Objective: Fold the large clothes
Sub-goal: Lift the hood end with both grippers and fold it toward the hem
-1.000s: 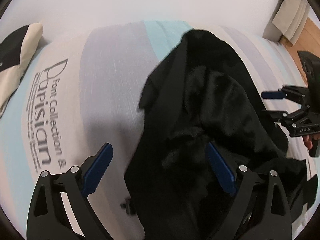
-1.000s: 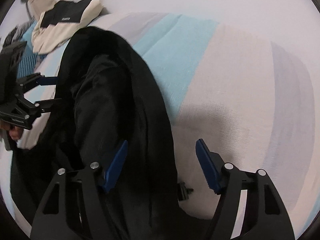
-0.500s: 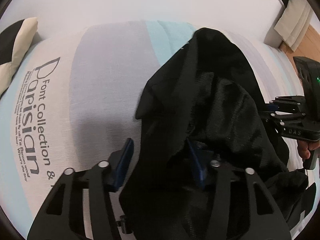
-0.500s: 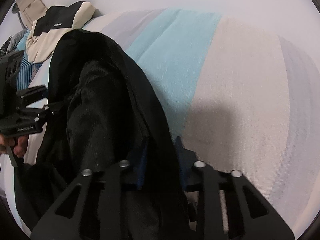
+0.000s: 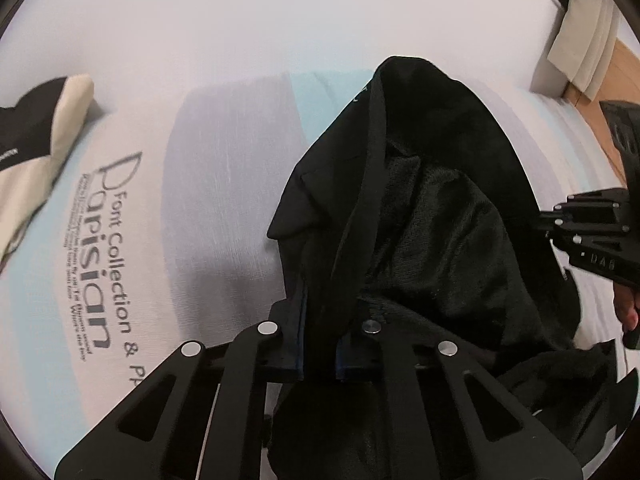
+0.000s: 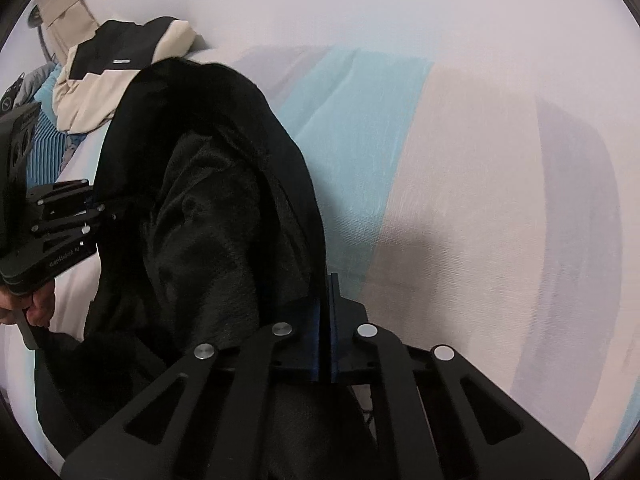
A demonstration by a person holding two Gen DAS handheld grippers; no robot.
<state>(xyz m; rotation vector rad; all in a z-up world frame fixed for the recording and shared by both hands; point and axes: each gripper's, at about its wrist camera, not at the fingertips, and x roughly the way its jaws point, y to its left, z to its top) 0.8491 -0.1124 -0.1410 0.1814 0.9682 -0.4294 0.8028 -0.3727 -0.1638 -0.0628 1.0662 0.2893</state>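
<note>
Left wrist view: the left gripper (image 5: 319,332), angled steeply down, has just clamped the black garment (image 5: 432,216); the right gripper (image 6: 325,332) likewise.

**Left tongs clamped on the black coat's edge**

My left tongs (image 5: 320,344) have just been closing and now pinch a fold of the black coat (image 5: 432,216) between their blue pads. The garment rises in a dark peak over the striped bedspread (image 5: 224,200), its fuzzy lining showing. Printed lettering (image 5: 104,256) runs along the spread to the left. A cream and black garment (image 5: 44,136) lies at the far left. At the right edge I see the right tongs (image 5: 588,236), pressed against the coat's other side.
</note>
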